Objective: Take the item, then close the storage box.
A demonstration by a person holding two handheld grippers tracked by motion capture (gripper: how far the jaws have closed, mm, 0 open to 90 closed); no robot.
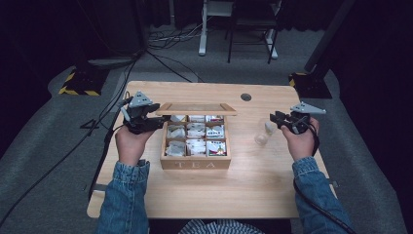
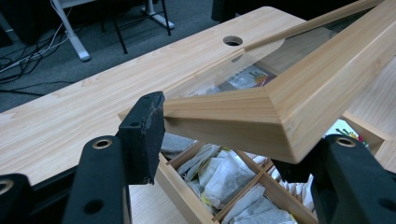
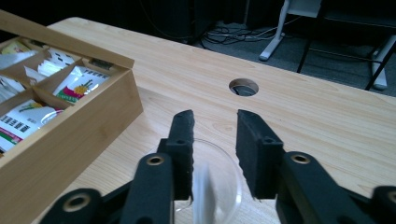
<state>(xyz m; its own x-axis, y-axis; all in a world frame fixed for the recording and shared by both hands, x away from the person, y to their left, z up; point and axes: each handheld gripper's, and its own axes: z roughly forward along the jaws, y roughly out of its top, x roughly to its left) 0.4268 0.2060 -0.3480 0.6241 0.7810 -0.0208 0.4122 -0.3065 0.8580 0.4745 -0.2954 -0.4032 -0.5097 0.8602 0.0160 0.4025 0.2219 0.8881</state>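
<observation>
A wooden tea box (image 1: 195,164) stands mid-table, its compartments filled with tea bags (image 1: 196,132). Its glass-paned lid (image 1: 197,108) is raised. My left gripper (image 1: 163,118) is shut on the lid's left corner; in the left gripper view the wooden lid frame (image 2: 280,107) sits between the jaws of the gripper (image 2: 238,126), above the tea bags (image 2: 224,177). A clear glass (image 1: 263,135) stands right of the box. My right gripper (image 1: 273,118) hovers open just above the glass (image 3: 215,191), its gripper (image 3: 214,116) jaws apart over the rim. The box (image 3: 70,135) lies to their left.
The light wooden table (image 1: 253,185) has a round cable hole (image 1: 246,97) at the back. Bare tabletop lies in front of the box and to its right. Beyond the table are grey carpet, cables, stand bases and desk legs (image 1: 202,29).
</observation>
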